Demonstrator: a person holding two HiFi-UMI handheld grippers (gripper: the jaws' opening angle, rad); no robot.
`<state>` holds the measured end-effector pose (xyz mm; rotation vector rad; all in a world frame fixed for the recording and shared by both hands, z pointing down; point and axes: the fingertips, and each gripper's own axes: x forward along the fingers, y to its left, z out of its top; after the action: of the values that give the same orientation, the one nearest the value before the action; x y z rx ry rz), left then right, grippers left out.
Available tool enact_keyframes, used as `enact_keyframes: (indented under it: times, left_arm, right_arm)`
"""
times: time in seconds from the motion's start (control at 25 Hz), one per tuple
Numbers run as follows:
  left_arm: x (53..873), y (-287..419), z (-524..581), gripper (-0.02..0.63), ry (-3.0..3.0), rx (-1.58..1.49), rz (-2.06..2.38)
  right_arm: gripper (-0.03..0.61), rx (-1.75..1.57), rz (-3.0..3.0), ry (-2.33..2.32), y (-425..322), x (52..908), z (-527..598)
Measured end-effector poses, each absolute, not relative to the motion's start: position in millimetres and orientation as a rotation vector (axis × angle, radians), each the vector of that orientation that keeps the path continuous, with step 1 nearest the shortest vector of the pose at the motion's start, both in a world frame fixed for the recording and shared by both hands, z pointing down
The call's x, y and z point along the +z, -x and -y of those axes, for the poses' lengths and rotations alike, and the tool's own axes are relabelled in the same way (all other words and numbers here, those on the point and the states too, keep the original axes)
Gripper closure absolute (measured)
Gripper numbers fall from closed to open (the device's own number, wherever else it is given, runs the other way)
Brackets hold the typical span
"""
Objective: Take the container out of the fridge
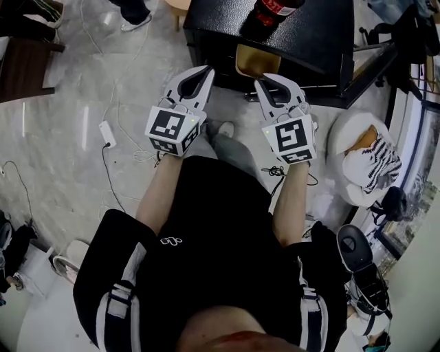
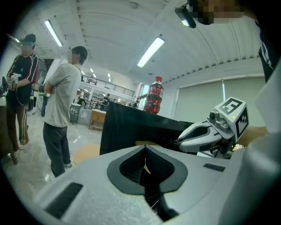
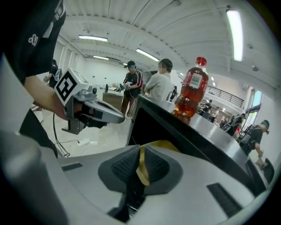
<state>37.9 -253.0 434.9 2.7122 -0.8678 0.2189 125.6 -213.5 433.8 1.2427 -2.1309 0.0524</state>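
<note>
Inside the front opening of the black fridge (image 1: 323,41) lies the container (image 1: 256,63), just ahead of both grippers and touched by neither. Hazards, as judged from this layout: a jaw may strike the fridge's edge on entry, because the opening is dark and tight. A grip on only 1 thin rim may let the container tilt or slip as it clears the sill. A knock to the cabinet may topple the red-capped bottle (image 1: 271,9) standing on its top. The container is tan-yellow, with a rounded edge toward the person. Only part of it shows, and its lid, contents and depth cannot be made out. Seen from the right gripper view, it is a yellow patch (image 3: 164,145) beyond the jaw tips. The left gripper (image 1: 207,70) has its 2 jaws clenched together with nothing between them. The right gripper (image 1: 260,82) is likewise clenched and empty, with its tips nearest the container. By judgement this is the approach stage, and the jaws must spread before any grasp. The surroundings include a pale glossy floor (image 1: 69,151) with a white power strip (image 1: 107,133) and cables, and a round white stool (image 1: 340,141) carrying striped cloth. Beyond the fridge, the left gripper view shows a bystander in a grey shirt (image 2: 61,88) and another in a dark jacket (image 2: 24,70).
</note>
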Motion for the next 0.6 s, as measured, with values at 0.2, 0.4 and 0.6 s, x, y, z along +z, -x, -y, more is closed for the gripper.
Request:
enact_keyframes:
  times: [0.2, 0.4, 0.6]
  left_arm:
    - [438, -31, 258, 0.604, -2.69, 0.209, 0.893]
    - [440, -26, 262, 0.604, -2.678, 0.201, 0.905]
    - [443, -21, 265, 0.604, -2.665, 0.194, 0.912]
  right_arm:
    - [0.565, 0.042, 2.025, -1.058, -120, 465, 214]
    - [0.466, 0.081, 1.952, -0.958, -123, 492, 217]
    - [0.469, 0.064, 1.881, -0.905, -129, 507, 221]
